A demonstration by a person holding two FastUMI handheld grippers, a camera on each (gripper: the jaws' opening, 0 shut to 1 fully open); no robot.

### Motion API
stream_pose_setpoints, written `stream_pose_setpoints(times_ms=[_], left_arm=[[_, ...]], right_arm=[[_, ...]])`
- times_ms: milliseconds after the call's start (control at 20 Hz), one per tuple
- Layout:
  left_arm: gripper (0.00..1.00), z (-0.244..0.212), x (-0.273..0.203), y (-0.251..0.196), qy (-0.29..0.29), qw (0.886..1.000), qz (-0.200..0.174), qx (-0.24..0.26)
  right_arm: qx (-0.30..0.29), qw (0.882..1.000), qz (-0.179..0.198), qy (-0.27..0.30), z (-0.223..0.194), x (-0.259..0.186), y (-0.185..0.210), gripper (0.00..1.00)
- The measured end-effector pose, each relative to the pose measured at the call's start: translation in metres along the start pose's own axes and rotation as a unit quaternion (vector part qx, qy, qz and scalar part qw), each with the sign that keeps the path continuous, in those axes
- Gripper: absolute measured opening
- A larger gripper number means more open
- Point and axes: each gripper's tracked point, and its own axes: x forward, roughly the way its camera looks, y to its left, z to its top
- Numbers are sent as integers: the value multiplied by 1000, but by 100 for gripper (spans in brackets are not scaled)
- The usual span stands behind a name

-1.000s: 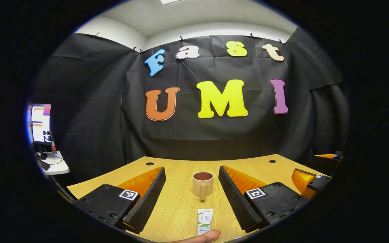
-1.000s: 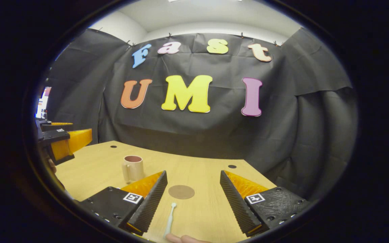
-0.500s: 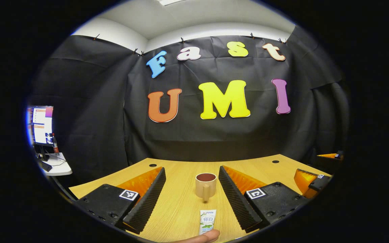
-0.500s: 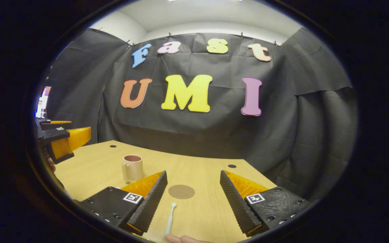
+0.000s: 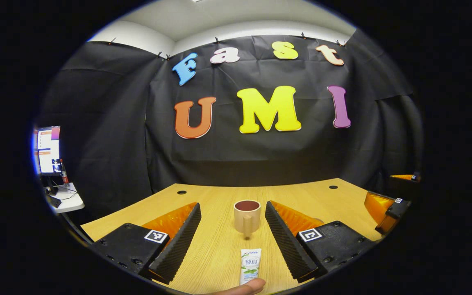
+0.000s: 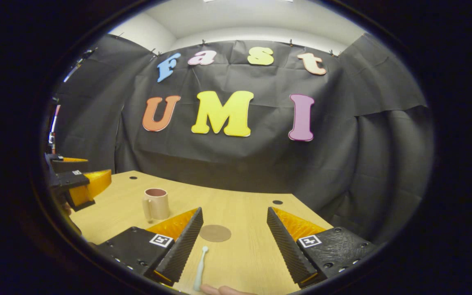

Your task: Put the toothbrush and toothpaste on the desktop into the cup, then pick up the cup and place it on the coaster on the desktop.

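Note:
A beige cup (image 5: pixel 246 217) with a dark inside stands upright on the wooden desk (image 5: pixel 219 246), its handle facing me. A white toothpaste tube (image 5: pixel 250 265) lies flat in front of it, between the open fingers of my left gripper (image 5: pixel 232 239). In the right gripper view a pale toothbrush (image 6: pixel 200 269) lies on the desk between the open fingers of my right gripper (image 6: pixel 232 241). A round brown coaster (image 6: pixel 215 233) lies just beyond the brush. The cup (image 6: pixel 156 203) stands to the coaster's left. Neither gripper touches anything.
The other gripper shows at the right edge (image 5: pixel 387 207) of the left gripper view and at the left edge (image 6: pixel 78 184) of the right gripper view. A fingertip (image 5: pixel 242 287) sits at the bottom. A monitor (image 5: pixel 47 149) stands on a side table at the left. Cable holes (image 5: pixel 181 192) mark the desk's far edge.
Both views have shifted a little: the toothpaste and cup sit slightly higher in the left gripper view, and the cup, coaster and toothbrush have drifted left in the right gripper view. Both grippers stay open.

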Motion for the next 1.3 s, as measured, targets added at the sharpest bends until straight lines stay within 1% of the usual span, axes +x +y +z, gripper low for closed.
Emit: stream_pose_setpoints(times_ms=[150, 250, 350, 450, 500, 650, 750, 850, 900, 950, 1000, 1050, 1100, 1150, 1250, 1300], left_arm=[[100, -29, 4, -22, 47, 998, -33, 16], [100, -57, 4, -21, 87, 996, -34, 10], [100, -97, 2, -24, 156, 987, -36, -15], [100, -118, -3, -32, 199, 978, -45, -39], [100, -121, -6, -32, 210, 976, -43, -41], [100, -135, -9, -30, 231, 972, -38, -24], [100, -147, -16, -38, 253, 966, -51, -28], [100, -164, -21, -46, 279, 958, -63, -36], [100, -173, -24, -46, 298, 952, -61, -36], [98, -179, -26, -45, 308, 949, -59, -38], [100, -181, -25, -45, 312, 948, -57, -41], [91, -183, -25, -42, 317, 946, -51, -41], [87, -181, -25, -42, 314, 947, -48, -40], [81, -183, -24, -40, 316, 947, -45, -40], [65, -183, -24, -41, 315, 947, -47, -35], [63, -182, -24, -38, 317, 947, -44, -40]], right_arm=[[-3, 1000, 4, -2, 1, -2, 4, 95], [-8, 1000, 6, -5, 1, -3, 7, 95], [-7, 1000, 10, -3, 0, -4, 9, 95], [-3, 1000, 14, 1, -2, -4, 10, 95], [-2, 1000, 14, 2, -1, -4, 9, 95], [-4, 1000, 11, 9, -6, -1, 8, 95], [-1, 1000, 15, 16, -10, 1, 9, 95], [7, 999, 27, 22, -13, 1, 14, 95], [9, 999, 29, 25, -14, 3, 15, 95], [8, 999, 28, 27, -15, 3, 15, 95], [5, 999, 27, 28, -16, 4, 15, 95], [4, 999, 27, 29, -17, 4, 15, 95], [3, 999, 27, 30, -18, 5, 16, 95], [3, 999, 28, 30, -18, 5, 16, 95], [4, 999, 27, 32, -20, 6, 15, 95], [5, 999, 27, 34, -20, 7, 15, 95]])
